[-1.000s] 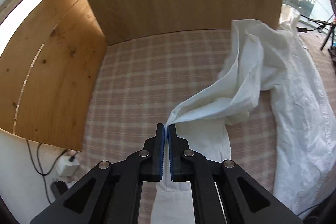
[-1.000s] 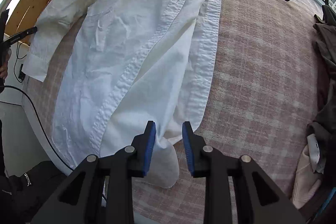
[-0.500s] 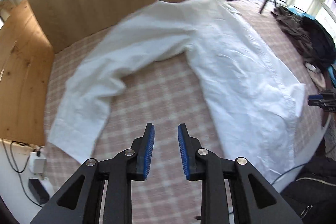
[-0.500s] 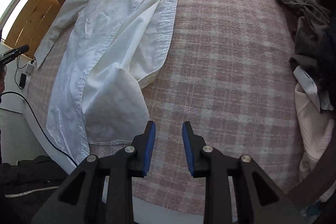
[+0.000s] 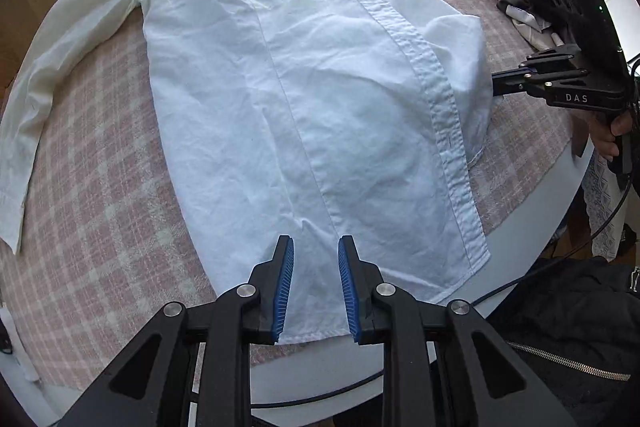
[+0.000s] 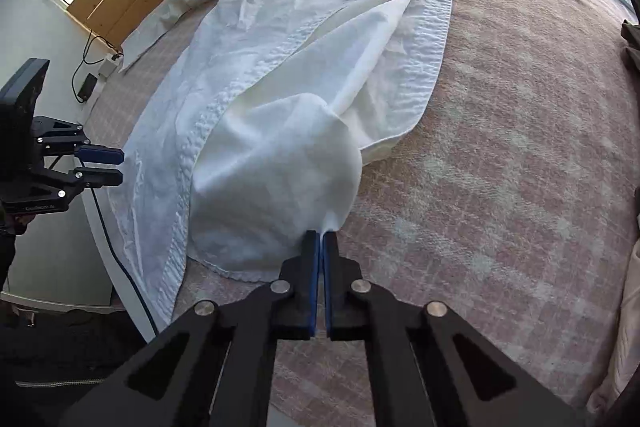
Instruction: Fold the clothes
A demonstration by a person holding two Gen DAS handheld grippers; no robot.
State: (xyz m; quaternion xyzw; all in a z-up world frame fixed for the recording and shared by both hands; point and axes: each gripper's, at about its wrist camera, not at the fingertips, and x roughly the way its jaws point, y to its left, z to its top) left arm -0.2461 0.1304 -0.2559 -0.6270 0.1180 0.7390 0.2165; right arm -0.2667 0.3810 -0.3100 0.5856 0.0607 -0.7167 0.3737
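**Right gripper clamps shirt flap; left has let go**

Right gripper (image 6: 320, 239) has just clenched on the white shirt (image 5: 320, 87), grasping its folded-back flap. Left gripper (image 5: 314, 267), jaws parted and empty, has dropped the sleeve and hovers over the near hem. The shirt lies spread on the checked tablecloth (image 6: 500, 147); folding has barely begun.

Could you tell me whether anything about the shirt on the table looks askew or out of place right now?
Yes. The white shirt lies mostly flat, but its right-hand front panel is bunched and humped up by the hem, where the right gripper has pinched its edge. The left gripper hovers open over the hem.
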